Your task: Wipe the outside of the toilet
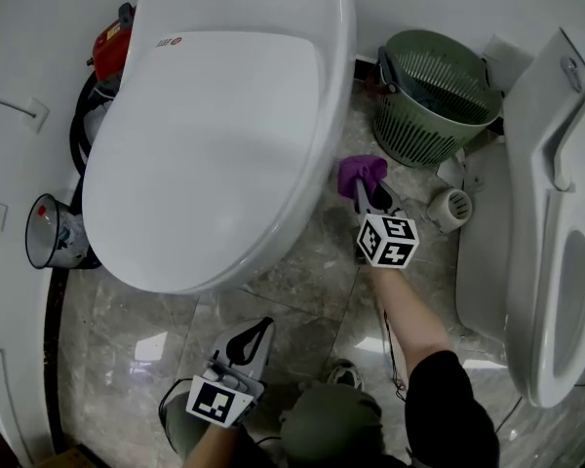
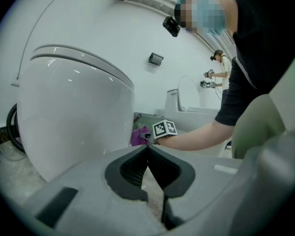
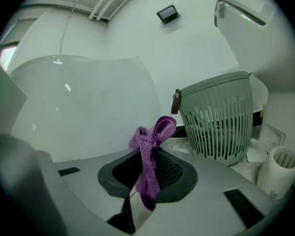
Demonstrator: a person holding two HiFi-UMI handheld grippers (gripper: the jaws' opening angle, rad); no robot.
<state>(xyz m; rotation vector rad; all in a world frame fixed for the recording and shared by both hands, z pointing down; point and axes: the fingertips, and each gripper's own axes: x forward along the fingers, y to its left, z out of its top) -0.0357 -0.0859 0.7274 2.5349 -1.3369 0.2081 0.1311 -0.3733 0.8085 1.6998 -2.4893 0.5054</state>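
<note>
A white toilet with its lid down fills the upper left of the head view. Its curved outer wall fills the left of the right gripper view. My right gripper is shut on a purple knitted cloth, held low beside the toilet's right flank; whether the cloth touches the bowl I cannot tell. My left gripper hangs near the floor in front of the toilet, shut with nothing in it. From the left gripper view the bowl rises ahead, with the cloth beyond.
A green slatted waste basket stands on the marble floor right of the toilet. A white urinal lines the right wall, a small white ribbed cup at its base. A red object and black hose lie left of the toilet.
</note>
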